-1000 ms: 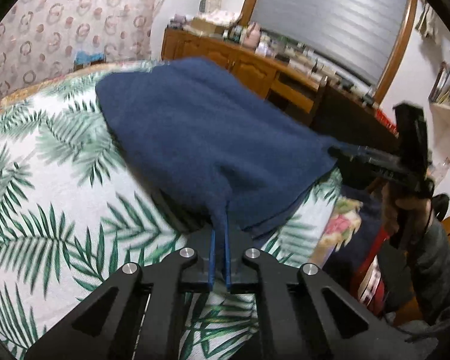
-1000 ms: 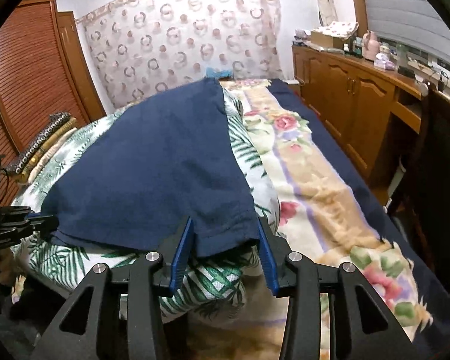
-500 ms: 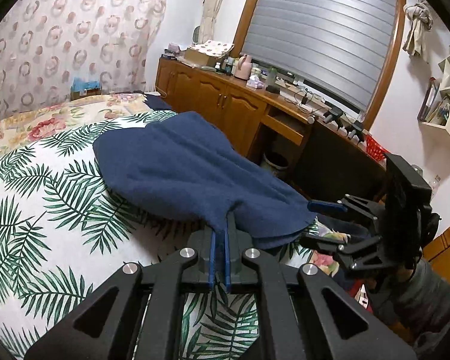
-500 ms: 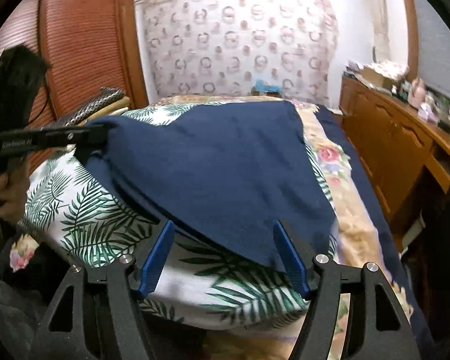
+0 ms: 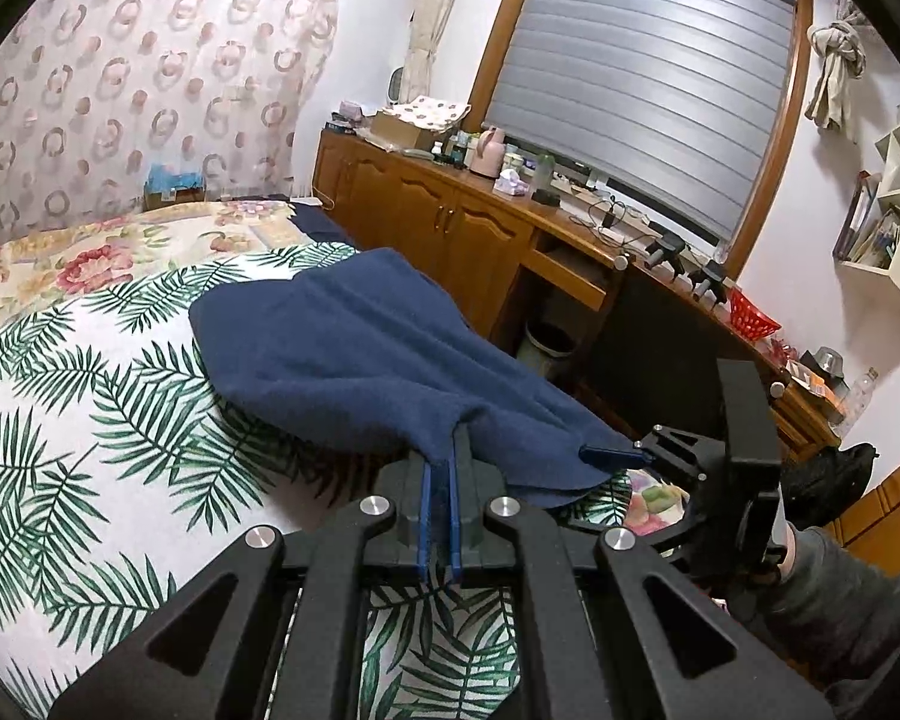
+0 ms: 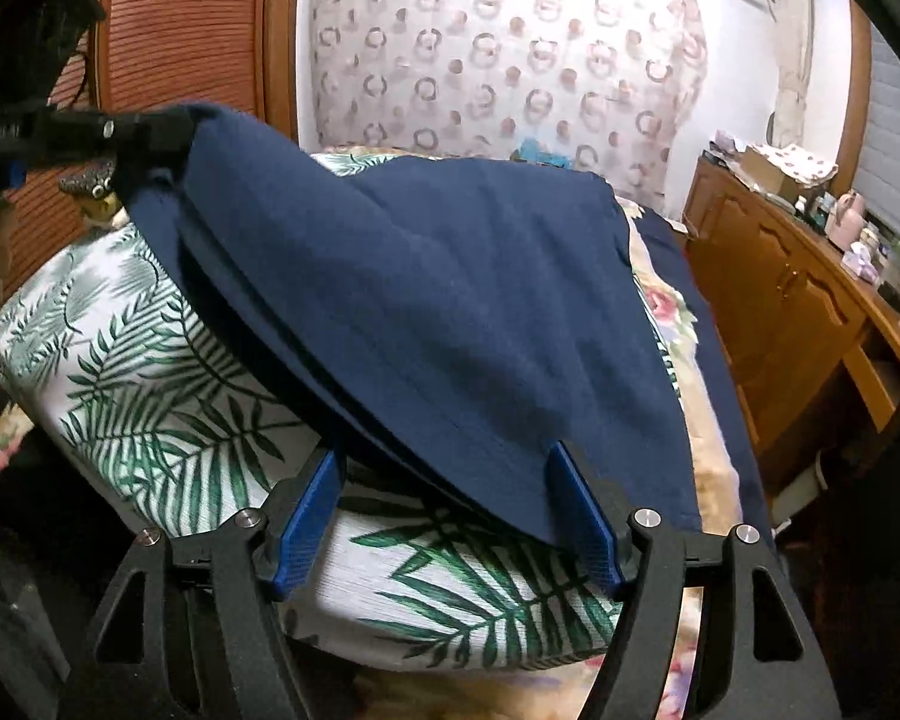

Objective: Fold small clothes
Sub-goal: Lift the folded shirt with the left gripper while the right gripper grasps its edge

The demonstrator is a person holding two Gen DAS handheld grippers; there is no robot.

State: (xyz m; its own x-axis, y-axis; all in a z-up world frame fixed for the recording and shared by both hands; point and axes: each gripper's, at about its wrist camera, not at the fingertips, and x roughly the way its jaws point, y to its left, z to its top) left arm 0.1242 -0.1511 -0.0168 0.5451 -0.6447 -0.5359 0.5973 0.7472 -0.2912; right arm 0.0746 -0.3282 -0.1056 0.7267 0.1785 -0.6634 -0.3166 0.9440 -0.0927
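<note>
While my left gripper (image 5: 441, 468) pinches a corner of the navy garment (image 5: 354, 354), the cloth lies draped over the palm-leaf cover of the bed (image 5: 90, 420).

Its blue fingers (image 5: 426, 504) sit narrow, clamped on that near corner and lifting it slightly. My right gripper (image 6: 450, 498) stands wide, its fingers (image 6: 306, 516) either side of the garment's near right edge without pressing it. From the right wrist view I see the left gripper at the far left, cloth bunched in it.
</note>
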